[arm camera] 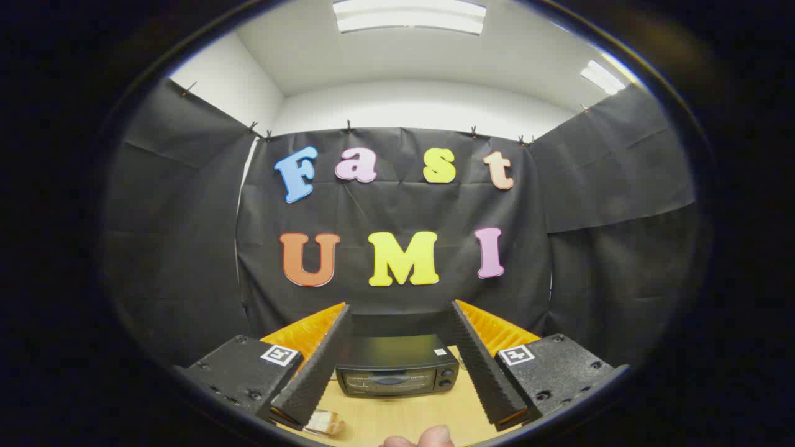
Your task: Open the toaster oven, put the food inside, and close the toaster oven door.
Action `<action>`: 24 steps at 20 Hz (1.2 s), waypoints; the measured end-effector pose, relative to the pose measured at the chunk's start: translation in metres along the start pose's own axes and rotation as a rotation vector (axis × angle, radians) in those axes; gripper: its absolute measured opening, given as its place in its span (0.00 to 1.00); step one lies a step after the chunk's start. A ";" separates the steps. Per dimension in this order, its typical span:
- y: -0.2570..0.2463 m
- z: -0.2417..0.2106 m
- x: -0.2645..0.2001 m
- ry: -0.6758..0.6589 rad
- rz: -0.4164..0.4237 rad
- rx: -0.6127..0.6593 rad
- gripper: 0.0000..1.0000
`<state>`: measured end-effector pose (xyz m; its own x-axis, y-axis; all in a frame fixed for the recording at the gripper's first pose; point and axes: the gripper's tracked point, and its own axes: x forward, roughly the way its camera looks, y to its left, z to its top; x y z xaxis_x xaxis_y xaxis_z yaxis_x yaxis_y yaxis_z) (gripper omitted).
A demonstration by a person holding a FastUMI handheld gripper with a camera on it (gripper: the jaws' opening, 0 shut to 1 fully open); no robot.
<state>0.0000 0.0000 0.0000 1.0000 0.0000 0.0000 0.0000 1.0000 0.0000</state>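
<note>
My hand-held gripper [397, 323] stands open, gripping nothing; the toaster oven [397, 367] sits dead ahead at 12 o'clock on the worktop [404, 416], door shut, long axis crosswise

tool [400, 310]: fingers spread wide, empty | hand [428, 438]: below, between fingers

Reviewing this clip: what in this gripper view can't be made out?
- Toaster oven: door looks shut; inside too dim and small to see.
- Knobs: too small to tell settings.
- Clear item by one finger: partly hidden behind it; identity unclear.
- Hand: cut off by the edge.
- Gripper: open, holding nothing.
</note>
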 end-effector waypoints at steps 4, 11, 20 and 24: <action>0.002 0.000 0.002 -0.005 -0.003 0.000 1.00; 0.000 0.003 0.004 -0.007 -0.009 -0.011 1.00; 0.013 0.003 0.014 -0.008 0.023 -0.055 1.00; 0.022 -0.007 0.022 0.000 0.054 -0.040 1.00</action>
<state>0.0218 0.0221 -0.0074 0.9985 0.0538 -0.0015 -0.0539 0.9977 -0.0400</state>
